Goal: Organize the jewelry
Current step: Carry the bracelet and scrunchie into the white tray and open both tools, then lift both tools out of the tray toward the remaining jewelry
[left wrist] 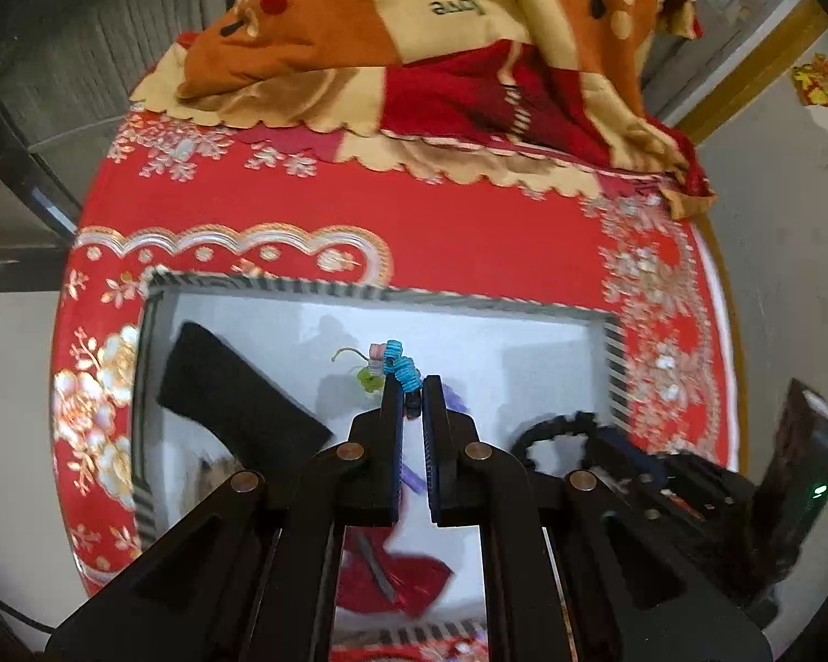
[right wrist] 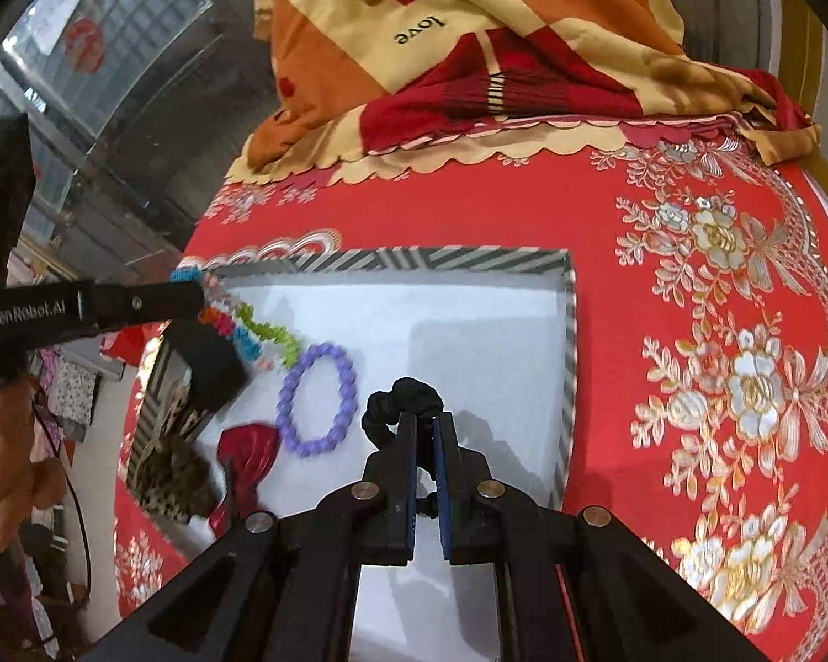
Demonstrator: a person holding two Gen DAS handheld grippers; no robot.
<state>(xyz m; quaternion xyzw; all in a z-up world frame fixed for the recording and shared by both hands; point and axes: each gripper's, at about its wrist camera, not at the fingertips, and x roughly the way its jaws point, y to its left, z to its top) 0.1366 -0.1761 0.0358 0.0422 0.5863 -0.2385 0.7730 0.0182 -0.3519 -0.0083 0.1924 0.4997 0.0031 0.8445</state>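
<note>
A white tray with a striped rim (left wrist: 381, 293) (right wrist: 469, 259) lies on the red cloth. My left gripper (left wrist: 413, 386) is shut on a multicoloured coiled hair tie (left wrist: 400, 367) and holds it above the tray's left part; the tie hangs down in the right wrist view (right wrist: 248, 325). My right gripper (right wrist: 422, 419) is shut on a black braided hair tie (right wrist: 403, 400), which also shows in the left wrist view (left wrist: 552, 427). A purple bead bracelet (right wrist: 317, 400) lies in the tray between both grippers.
In the tray lie a black block (left wrist: 237, 391) (right wrist: 207, 364), a red bow clip (left wrist: 397, 579) (right wrist: 245, 458) and a leopard-print item (right wrist: 174, 474). A folded orange and red blanket (left wrist: 414, 38) (right wrist: 497, 55) covers the far side of the bed.
</note>
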